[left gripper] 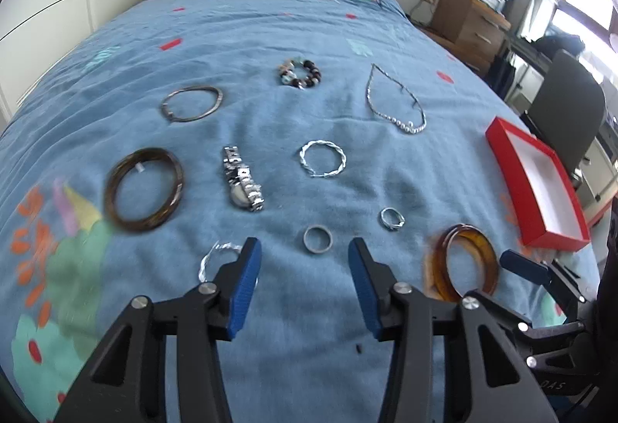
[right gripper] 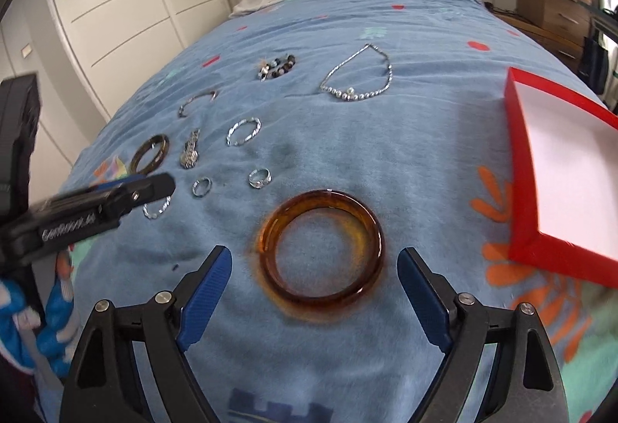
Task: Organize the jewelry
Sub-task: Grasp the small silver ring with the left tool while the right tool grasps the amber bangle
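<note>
Through your left wrist camera, your left gripper hangs over the blue patterned bedspread with its blue-padded jaws apart and nothing between them. A plain grey band ring lies just beyond the gap. A twisted silver bangle is half hidden behind the left finger. Only this view shows the silver wristwatch clearly. The red open box with a white floor sits at the bed's right edge. Your right gripper is cut off at the lower right.

Through your right wrist camera, your right gripper stands wide apart, empty. The amber translucent bangle lies flat just ahead, with bare cloth around it. The box runs off the frame.
</note>
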Demonstrator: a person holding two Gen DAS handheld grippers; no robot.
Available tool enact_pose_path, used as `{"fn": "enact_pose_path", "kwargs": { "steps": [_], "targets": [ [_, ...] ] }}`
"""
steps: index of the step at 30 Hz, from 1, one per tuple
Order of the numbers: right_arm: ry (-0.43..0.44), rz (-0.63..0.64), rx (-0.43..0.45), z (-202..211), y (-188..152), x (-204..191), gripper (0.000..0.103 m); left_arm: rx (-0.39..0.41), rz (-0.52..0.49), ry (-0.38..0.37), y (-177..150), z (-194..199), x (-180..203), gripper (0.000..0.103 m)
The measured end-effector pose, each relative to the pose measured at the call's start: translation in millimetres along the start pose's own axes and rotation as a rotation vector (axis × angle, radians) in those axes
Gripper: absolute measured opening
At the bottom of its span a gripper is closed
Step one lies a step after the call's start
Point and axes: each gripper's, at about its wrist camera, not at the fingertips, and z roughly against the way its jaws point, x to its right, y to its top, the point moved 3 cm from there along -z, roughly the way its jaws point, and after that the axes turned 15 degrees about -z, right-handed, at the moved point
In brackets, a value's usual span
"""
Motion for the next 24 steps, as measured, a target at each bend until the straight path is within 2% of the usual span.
{"fn": "enact_pose_path", "kwargs": {
  "steps": [8,14,19,21,24],
  "targets": [
    [0.026,0.073,-0.024,-16,2,-1,0.087,-0.026,-0.06,-0.019,4,-26,9,0.043],
    [0.039,0.072,0.006,-10,5,0,0.087,-0.045,-0.064,-0.018,0,-38,10,0.034],
    [0.031,0.087,-0.016,-18,2,-1,0.087,-0.044,-0.063,-0.016,0,-42,10,0.03],
    [0.02,0.094,-0.016,-20,1,-1,0.087,-0.047,-0.065,-0.011,-1,-43,10,0.023],
    [-0.003,0.113,-0.013,-24,-1,-3,0.078,-0.042,-0.063,-0.007,-1,-44,10,0.019]
  ]
}}
